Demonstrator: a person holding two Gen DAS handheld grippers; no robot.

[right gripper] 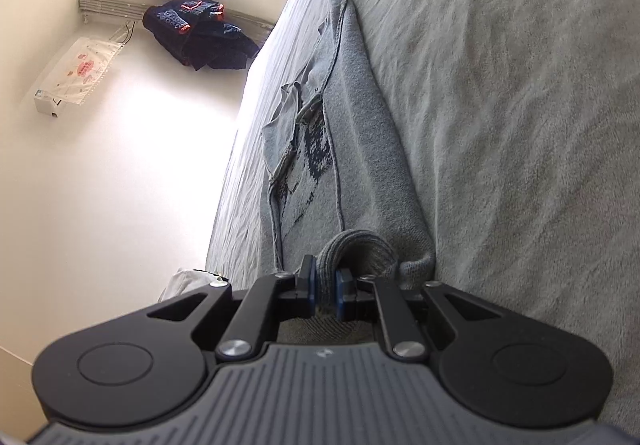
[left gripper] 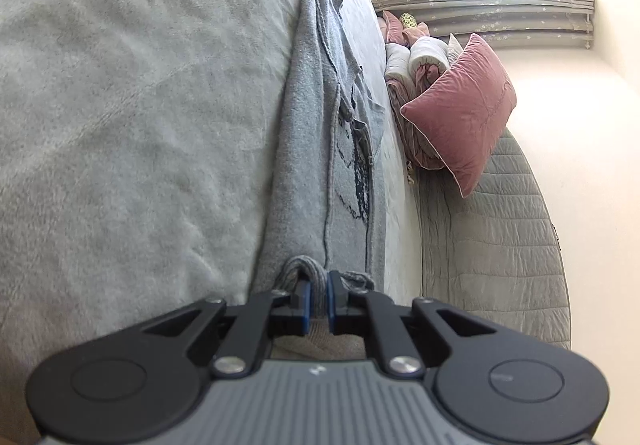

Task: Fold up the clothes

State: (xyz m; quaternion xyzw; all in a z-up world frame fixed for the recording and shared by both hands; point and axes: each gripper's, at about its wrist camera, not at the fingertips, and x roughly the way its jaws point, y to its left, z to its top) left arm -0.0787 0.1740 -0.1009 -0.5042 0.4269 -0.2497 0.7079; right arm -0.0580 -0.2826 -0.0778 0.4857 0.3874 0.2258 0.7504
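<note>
Both claws are clamped on knit. Left gripper (left gripper: 318, 295) has its blue pads pressed onto a bunched edge of the grey sweater (left gripper: 316, 149), and the right gripper (right gripper: 325, 291) pinches a thick rolled hem of the same sweater (right gripper: 360, 149) between its pads.

Between the two grips the sweater lies stretched out long and narrow on the pale green bedspread (left gripper: 132, 117), close to the bed's edge. One long side looks doubled over, with a seam line running down its length and a dark knitted pattern showing on the upper layer. A looser flap, perhaps a sleeve, lies rumpled on the side toward the floor in the right wrist view.

My reading is that a lengthwise fold is in hand, the garment held at both ends. Whether the claws are drawing it taut to lay that fold flat or lifting it toward a further fold, the pictures do not settle. Either way, the next move calls for both ends to travel together, keeping the layers aligned and the loose flap tucked in.

Beyond the bed sit a pink cushion (left gripper: 464, 113) with rolled bedding, and dark clothes (right gripper: 196, 31) heaped under the window.
</note>
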